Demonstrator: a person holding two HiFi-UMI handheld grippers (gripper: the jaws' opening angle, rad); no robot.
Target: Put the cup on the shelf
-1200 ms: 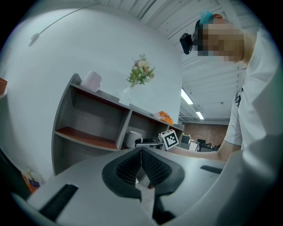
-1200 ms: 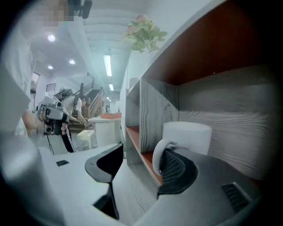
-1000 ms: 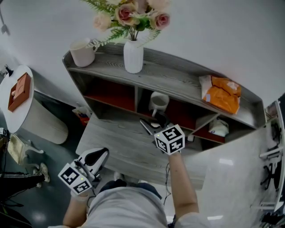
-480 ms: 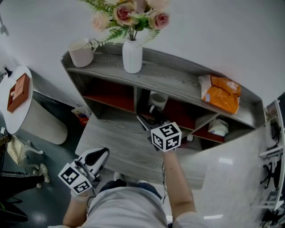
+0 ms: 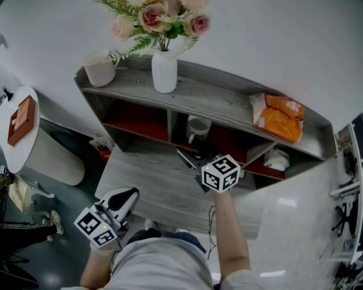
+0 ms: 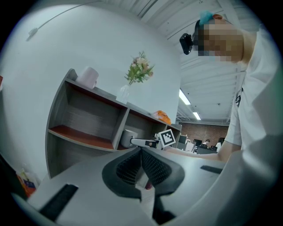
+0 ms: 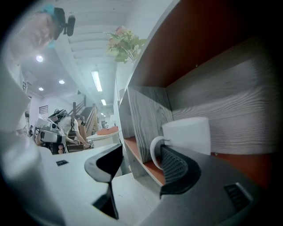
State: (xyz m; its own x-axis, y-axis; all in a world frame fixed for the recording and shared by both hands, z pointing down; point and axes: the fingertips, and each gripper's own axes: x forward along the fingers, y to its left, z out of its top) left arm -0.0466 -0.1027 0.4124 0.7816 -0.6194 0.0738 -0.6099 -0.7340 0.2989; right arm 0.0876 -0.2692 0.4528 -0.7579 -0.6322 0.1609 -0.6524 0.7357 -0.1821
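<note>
**Cup stands in the shelf, right gripper open beside it**

The right gripper [image 7: 139, 154] has its jaws spread wide and holds nothing. Only the front edge of an upright divider [image 7: 146, 128] and the lip of the shelf [image 5: 215, 99] show in the gap between them. The tip of its right-hand jaw sits just in front of the cup's handle, and I cannot tell whether the two touch.

The cup [image 7: 188, 132] is white and stands upright on the red floor of the shelf's lower middle compartment. It is just beside the divider, with its handle turned toward the gripper. In the head view the right gripper reaches over the far edge of the grey wood-grain table [image 5: 153, 181], pointing into that compartment.

The left gripper [image 6: 141, 151] has its jaws pressed together with nothing between them. It is held low off the table's near left corner, well apart from the shelf and the cup.

Three things stand on the shelf's top board:
- A white vase [image 5: 164, 71] of pink flowers [image 5: 159, 17] stands near the middle.
- A pale mug [image 5: 99, 68] stands at the left end.
- An orange bag [image 5: 278, 116] lies toward the right end.

The lower left compartment has the same red floor.
</note>
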